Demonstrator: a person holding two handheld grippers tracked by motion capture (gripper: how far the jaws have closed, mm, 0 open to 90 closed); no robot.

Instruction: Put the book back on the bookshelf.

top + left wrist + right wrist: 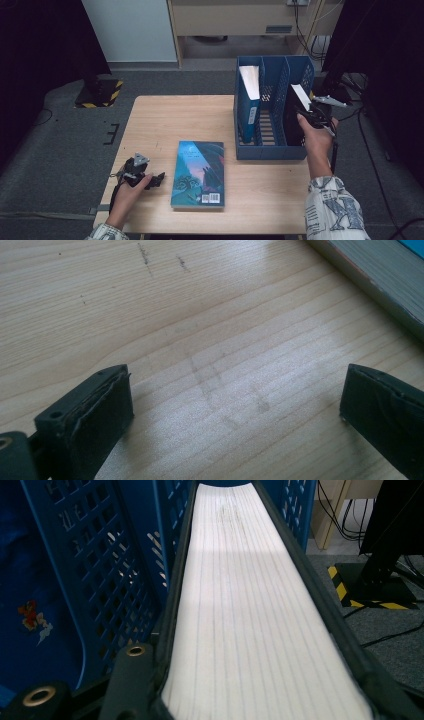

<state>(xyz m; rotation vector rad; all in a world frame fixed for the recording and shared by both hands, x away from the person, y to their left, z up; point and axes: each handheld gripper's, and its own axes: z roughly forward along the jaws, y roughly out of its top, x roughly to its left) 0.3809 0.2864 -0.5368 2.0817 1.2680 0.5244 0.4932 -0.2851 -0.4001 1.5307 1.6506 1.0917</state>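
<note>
A dark-covered book stands upright in the right compartment of the blue file rack. My right gripper is shut on its near top corner. In the right gripper view the white page edge of the book runs away between the two jaws of my right gripper, and both press on its covers. My left gripper lies on the table left of a flat blue-green book. It is open, and bare wood lies between the jaws of this left gripper.
A blue book stands in the rack's left compartment; the middle compartment holds nothing. The rack's perforated wall is close on the held book's left. The flat book's edge lies beyond the left gripper. The wooden table is bare at its left.
</note>
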